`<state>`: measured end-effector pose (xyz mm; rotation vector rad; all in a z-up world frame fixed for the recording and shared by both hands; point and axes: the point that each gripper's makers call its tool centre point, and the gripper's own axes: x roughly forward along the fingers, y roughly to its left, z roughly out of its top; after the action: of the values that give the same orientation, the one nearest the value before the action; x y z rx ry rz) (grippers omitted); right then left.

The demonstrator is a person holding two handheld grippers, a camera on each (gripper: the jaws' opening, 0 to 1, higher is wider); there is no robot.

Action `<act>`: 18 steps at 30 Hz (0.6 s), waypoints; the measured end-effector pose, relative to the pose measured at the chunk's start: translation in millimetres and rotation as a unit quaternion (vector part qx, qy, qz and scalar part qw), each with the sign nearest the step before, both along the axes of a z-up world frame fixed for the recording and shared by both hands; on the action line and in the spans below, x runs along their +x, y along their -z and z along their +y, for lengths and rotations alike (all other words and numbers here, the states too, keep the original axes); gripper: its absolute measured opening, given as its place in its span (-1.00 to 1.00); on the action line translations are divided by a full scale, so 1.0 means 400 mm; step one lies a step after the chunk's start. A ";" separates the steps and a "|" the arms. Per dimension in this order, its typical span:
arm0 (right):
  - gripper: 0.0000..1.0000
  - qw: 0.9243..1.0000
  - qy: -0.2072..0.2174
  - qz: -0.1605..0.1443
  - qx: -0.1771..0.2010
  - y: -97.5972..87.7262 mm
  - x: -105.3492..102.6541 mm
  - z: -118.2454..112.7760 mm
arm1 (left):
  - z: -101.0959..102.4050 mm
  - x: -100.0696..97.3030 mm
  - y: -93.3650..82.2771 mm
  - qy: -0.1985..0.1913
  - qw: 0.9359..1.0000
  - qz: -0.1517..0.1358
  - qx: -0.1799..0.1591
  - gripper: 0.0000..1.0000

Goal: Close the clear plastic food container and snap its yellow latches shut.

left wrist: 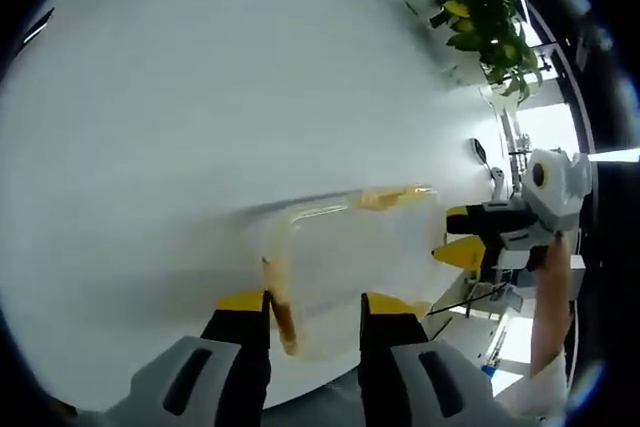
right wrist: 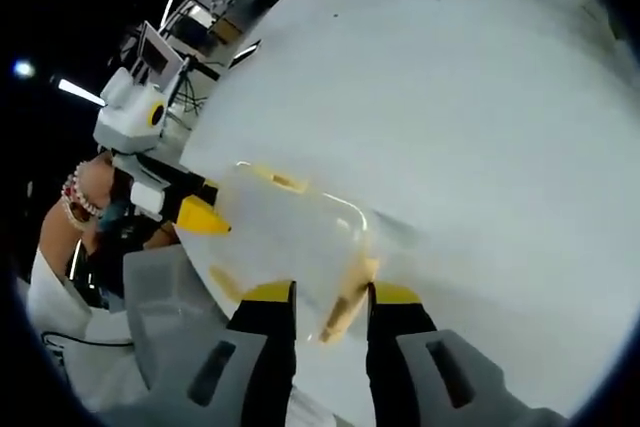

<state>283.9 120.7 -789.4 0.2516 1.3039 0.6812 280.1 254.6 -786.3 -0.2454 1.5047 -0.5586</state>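
Both hand-held grippers point(left wrist: 315, 307) point(right wrist: 332, 297) straddle opposite container point(left wrist: 350, 247) ends.

The clear container point(left wrist: 350, 267) is smeared by motion blur in both views, so its latches point(right wrist: 345, 312) read as yellow streaks (open or snapped, unclear). Whether either gripper's fingers point(left wrist: 243, 307) touch it cannot be judged. The desk point(left wrist: 200, 97) is cut off.

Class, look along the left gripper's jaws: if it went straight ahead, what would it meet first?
Probably the container: the left gripper has its near edge, with a yellow latch, between the open jaws. Blur hides whether they already touch.
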 end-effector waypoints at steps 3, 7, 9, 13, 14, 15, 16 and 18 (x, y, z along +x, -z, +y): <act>-0.60 1.000 0.013 0.004 0.008 -0.001 0.004 -0.004 | 0.002 -0.003 0.001 -0.002 1.000 -0.003 0.001 -0.46; -0.64 0.999 0.030 0.012 0.020 -0.004 0.006 -0.010 | 0.006 -0.003 0.004 -0.006 1.000 -0.003 0.002 -0.47; -0.65 0.999 0.038 0.015 0.025 -0.005 0.006 -0.011 | 0.007 -0.003 0.004 -0.008 1.000 -0.004 0.003 -0.47; -0.66 0.998 0.047 0.014 0.026 -0.009 0.005 -0.009 | 0.010 -0.002 0.005 -0.020 1.000 -0.003 0.006 -0.46; -0.66 0.998 0.052 0.014 0.027 -0.009 0.004 -0.010 | 0.008 -0.002 0.005 -0.016 1.000 -0.007 0.008 -0.46; -0.67 0.997 0.062 0.017 0.031 -0.009 0.006 -0.011 | 0.013 -0.003 0.006 -0.020 1.000 -0.005 0.007 -0.46; -0.67 0.997 0.064 0.016 0.032 -0.009 0.005 -0.013 | 0.009 -0.007 0.005 -0.020 1.000 -0.006 0.005 -0.46; -0.66 0.997 0.064 0.015 0.034 -0.010 0.004 -0.012 | 0.006 -0.011 0.005 -0.021 1.000 -0.008 0.005 -0.46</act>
<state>285.7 115.7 -785.4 0.3985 1.2830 0.6152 275.7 257.0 -788.2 -0.2645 1.4837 -0.5180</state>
